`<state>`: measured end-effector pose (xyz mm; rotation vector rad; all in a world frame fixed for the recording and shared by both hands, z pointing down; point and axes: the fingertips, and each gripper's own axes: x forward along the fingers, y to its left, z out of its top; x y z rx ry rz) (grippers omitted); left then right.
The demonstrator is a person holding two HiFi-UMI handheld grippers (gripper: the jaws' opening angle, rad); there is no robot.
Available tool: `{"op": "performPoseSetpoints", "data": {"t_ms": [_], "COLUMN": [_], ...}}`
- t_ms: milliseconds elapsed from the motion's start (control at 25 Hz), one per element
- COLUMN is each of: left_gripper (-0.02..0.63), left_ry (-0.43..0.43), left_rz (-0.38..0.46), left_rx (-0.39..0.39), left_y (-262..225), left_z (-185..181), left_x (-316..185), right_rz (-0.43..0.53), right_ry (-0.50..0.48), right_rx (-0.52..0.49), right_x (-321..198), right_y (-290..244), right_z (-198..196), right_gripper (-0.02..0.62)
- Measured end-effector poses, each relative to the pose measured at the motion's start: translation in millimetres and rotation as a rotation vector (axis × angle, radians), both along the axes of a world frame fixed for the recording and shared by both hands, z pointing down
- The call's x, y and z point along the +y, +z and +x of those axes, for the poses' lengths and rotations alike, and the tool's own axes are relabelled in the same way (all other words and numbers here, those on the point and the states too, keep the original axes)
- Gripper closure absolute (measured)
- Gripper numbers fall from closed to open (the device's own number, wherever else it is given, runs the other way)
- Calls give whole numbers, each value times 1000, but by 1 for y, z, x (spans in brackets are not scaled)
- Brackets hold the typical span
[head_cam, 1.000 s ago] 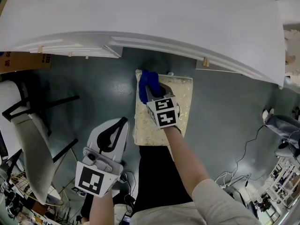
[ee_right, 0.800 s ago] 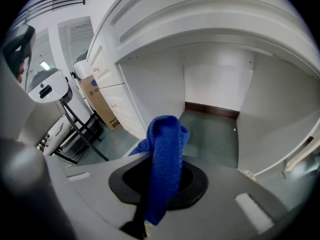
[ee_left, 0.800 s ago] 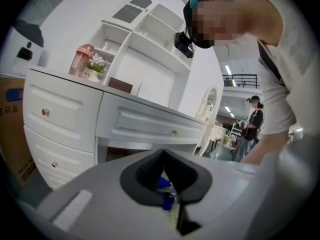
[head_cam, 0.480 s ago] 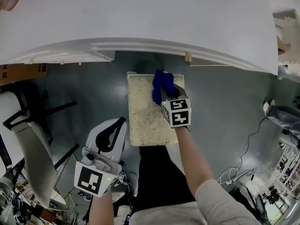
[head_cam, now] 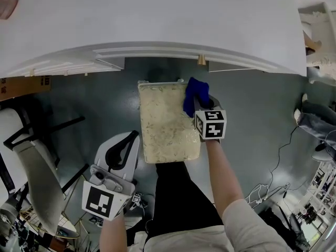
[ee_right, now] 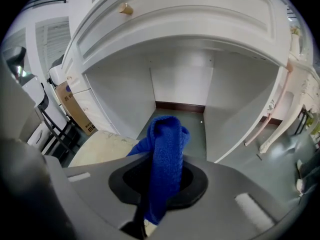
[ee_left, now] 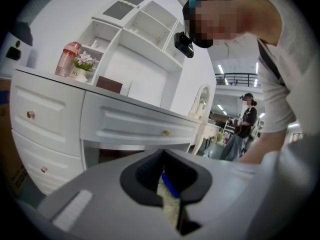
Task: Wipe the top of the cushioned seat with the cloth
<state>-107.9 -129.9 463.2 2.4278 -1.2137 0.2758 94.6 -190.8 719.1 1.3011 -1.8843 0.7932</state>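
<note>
Cloth (ee_right: 164,151) pinched in right gripper (ee_right: 150,204) (at corner of seat (head_cam: 165,125)).

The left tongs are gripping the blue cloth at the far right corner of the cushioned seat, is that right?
No, one thing is off: it is the right tongs that grip the blue cloth at the cushioned seat's far right corner, as the head view shows.

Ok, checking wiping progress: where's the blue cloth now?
Head view: the blue knitted cloth is clamped in the right claw at the far right corner of the cream cushioned seat, near the white dresser.
</note>
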Motion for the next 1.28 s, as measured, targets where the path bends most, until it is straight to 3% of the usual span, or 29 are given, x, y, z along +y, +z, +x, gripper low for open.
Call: {"op": "performPoseSetpoints", "data": {"t_ms": [160, 400, 800, 1040, 1280], "left_gripper": [606, 606, 606, 606, 606], "left_ry": [-22, 1, -1, -23, -31], "left_rz": [71, 22, 57, 64, 10], "left_rx": [17, 7, 19, 23, 7], "left_y": [-11, -3, -12, -11, 0], "left_z": [-1, -3, -10, -22, -34], "left_x": [-4, 16, 28, 38, 53], "right_rz": [5, 5, -3, 4, 4], "right_ry": [-10, -6, -29, -33, -76], "right_rx": [7, -2, 11, 4, -37], "right_x": [6, 34, 75, 74, 77], "right_y": [-1, 0, -1, -2, -1], "right_z": [0, 0, -2, -22, -62], "right_gripper": [549, 551, 551, 552, 552]}}
